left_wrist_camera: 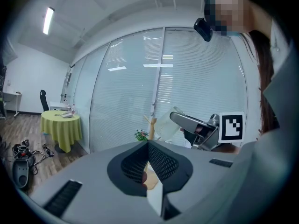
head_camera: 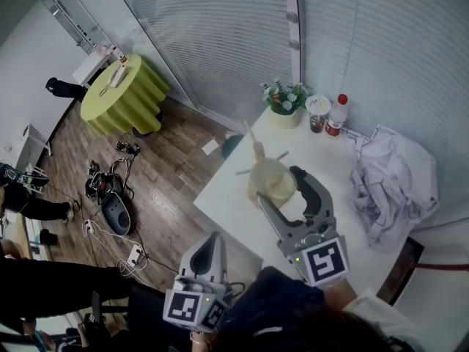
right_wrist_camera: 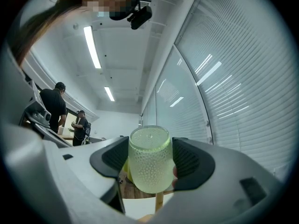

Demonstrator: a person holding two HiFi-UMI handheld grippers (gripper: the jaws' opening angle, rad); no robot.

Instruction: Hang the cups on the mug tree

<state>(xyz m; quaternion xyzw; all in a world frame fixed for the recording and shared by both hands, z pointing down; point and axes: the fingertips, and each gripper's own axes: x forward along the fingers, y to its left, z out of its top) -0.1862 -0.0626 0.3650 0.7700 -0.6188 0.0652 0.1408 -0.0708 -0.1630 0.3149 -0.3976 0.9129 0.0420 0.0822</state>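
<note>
My right gripper (head_camera: 278,184) is shut on a pale green dimpled cup (head_camera: 272,180), held tilted against the wooden mug tree (head_camera: 256,149) on the white table (head_camera: 227,189). In the right gripper view the cup (right_wrist_camera: 149,164) fills the space between both pads, with the tree's wooden stem (right_wrist_camera: 159,202) just below it. The left gripper view shows the cup (left_wrist_camera: 164,125) in the right gripper (left_wrist_camera: 187,123) beside the tree (left_wrist_camera: 150,124). My left gripper (head_camera: 209,246) hangs off the table's near corner, jaws shut and empty (left_wrist_camera: 148,148).
A flower pot (head_camera: 284,103), a lidded drink cup (head_camera: 318,113) and a red-capped bottle (head_camera: 337,116) stand at the table's far edge. Crumpled white cloth (head_camera: 392,182) lies at right. On the floor are cables and gear (head_camera: 110,193), with a green-draped round table (head_camera: 124,94) beyond.
</note>
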